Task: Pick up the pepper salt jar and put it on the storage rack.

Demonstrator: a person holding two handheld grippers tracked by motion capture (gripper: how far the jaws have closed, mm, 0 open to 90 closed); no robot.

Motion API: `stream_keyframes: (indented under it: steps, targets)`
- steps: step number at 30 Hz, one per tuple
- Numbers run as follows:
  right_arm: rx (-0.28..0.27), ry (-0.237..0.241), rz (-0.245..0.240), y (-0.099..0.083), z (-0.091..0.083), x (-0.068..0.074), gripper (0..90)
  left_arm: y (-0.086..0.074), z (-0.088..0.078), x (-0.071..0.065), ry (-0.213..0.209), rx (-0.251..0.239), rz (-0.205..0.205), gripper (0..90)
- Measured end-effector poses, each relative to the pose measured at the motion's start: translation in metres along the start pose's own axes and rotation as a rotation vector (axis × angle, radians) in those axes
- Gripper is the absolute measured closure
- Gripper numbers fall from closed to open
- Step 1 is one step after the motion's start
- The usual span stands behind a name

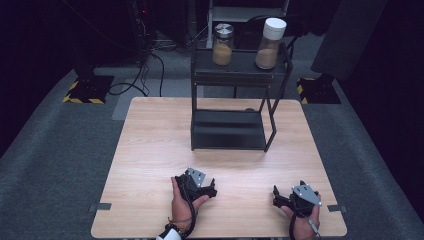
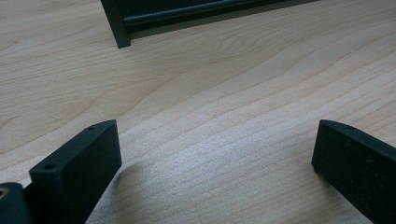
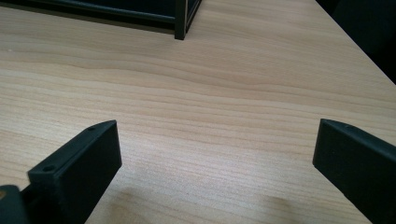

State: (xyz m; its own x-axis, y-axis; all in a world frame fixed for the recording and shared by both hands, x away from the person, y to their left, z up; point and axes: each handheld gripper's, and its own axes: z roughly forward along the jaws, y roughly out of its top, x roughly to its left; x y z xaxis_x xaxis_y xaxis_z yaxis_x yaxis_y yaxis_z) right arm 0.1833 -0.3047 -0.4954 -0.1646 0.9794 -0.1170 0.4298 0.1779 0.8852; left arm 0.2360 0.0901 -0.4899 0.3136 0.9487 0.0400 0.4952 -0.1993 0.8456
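Two jars seen on rack top, 12 o'clock; left gripper and right gripper held spread, empty, at table edge. Risk judged: jar toppled by high, off-centre grasp.

A light wooden table stands on grey carpet. Beyond it the room falls into darkness; black cables trail across the floor, and two yellow-and-black striped bases, perhaps stand feet, sit left and right.
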Motion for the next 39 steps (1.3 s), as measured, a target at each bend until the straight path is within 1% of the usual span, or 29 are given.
stream_keyframes:
  steps: [9,11,14,17,21,22,27,39]
  targets:
    - [0.057,-0.012,-0.010,0.006,0.001,0.000,1.0,0.000,0.000,0.000,0.000,0.000,0.001,1.1]
    - [0.074,-0.026,-0.017,0.009,0.002,0.003,1.0,0.000,0.000,0.000,0.000,0.000,0.002,1.1]
    - [0.079,-0.031,-0.001,0.010,0.003,0.003,1.0,0.000,0.000,0.000,0.000,0.000,0.003,1.1]
    - [0.085,-0.025,0.018,0.011,0.004,0.001,1.0,0.000,0.000,0.000,-0.001,0.000,0.004,1.1]
    - [0.113,0.021,0.073,0.015,0.007,-0.011,1.0,0.000,0.000,-0.001,0.002,-0.001,0.009,1.1]
    - [0.124,0.044,0.090,0.016,0.008,-0.016,0.7,0.000,0.000,-0.001,0.001,-0.001,0.008,1.1]
    - [0.127,0.051,0.091,0.017,0.008,-0.017,0.6,-0.001,0.000,-0.001,0.003,-0.004,0.012,1.1]
    - [0.126,0.049,0.092,0.017,0.007,-0.017,0.6,0.000,0.000,-0.001,0.002,-0.002,0.011,1.1]
